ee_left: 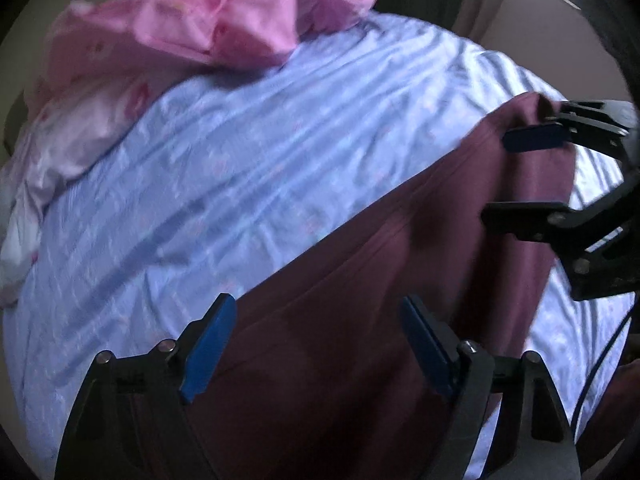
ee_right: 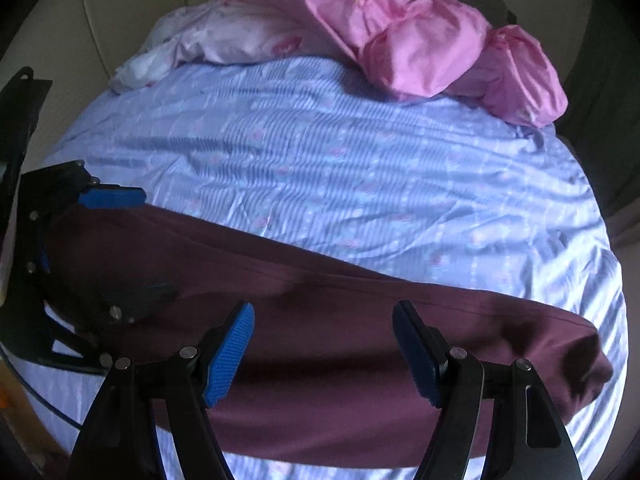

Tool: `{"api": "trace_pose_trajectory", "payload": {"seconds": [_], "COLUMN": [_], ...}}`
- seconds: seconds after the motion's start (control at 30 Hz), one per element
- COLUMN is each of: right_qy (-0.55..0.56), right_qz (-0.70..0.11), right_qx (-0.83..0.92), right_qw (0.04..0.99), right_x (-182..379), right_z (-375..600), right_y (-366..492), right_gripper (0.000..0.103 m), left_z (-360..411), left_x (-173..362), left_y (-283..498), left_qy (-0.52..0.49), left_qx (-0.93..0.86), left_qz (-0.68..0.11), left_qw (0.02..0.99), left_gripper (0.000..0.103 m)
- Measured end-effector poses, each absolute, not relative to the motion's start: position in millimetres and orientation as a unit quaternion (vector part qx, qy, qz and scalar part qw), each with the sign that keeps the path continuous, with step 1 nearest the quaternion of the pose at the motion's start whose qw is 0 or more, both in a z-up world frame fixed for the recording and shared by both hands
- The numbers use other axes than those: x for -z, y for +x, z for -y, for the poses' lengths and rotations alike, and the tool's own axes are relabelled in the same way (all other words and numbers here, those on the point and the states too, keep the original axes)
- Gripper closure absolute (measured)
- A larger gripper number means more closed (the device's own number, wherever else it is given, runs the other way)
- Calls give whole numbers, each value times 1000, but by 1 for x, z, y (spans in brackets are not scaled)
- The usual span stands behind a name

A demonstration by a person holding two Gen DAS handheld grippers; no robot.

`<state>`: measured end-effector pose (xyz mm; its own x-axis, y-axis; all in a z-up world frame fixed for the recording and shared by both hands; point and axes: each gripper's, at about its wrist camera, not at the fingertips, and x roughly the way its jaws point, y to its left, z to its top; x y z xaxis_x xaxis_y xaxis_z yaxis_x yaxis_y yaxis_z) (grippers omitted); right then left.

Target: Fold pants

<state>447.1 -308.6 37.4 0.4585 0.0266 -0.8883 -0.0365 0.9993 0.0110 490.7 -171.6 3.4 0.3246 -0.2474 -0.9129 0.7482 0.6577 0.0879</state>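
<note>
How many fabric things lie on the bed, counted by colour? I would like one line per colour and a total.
Maroon: 1, the pants
Light blue: 1, the striped sheet covering the bed
Pink: 2, the bright pink bundles at the far end, too rumpled to name
Pale pink and white: 1, the crumpled bedding
Total: 5

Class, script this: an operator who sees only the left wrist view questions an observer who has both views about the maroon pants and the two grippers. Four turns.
Operator: Where does the pants' end beyond the right gripper lie?
Observer: It lies rumpled on the blue sheet, and more sheet shows past it.
Operator: My left gripper hides the other end. Where is it?
Observer: From the right wrist view, that end appears to sit between the open fingers, with one blue pad at the pants' far edge.
</note>
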Motion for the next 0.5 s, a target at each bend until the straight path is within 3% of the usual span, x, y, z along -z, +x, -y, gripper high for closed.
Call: {"api": "trace_pose_trajectory", "payload": {"seconds": [0.4, 0.43, 0.47, 0.5], "right_qy": [1, 0, -2, -3], "right_qz": [-543, -544, -546, -546], "right_qx": [-37, -38, -38, -38], "right_qw": [839, 838, 837, 837], "right_x": [-11, -10, -9, -8], "right_z": [272, 270, 268, 267], "right_y": [471, 472, 473, 473], "right_gripper": [31, 31, 31, 31], "left_z": [123, 123, 124, 122], "left_x": [42, 44, 45, 46], "left_y": [523, 521, 517, 515], "left_qy": [250, 256, 268, 265], "left_qx": [287, 286, 285, 290], "left_qz": [-562, -558, -548, -548], "left_qw": [735, 736, 739, 738], "left_gripper": [23, 36, 62, 73]}}
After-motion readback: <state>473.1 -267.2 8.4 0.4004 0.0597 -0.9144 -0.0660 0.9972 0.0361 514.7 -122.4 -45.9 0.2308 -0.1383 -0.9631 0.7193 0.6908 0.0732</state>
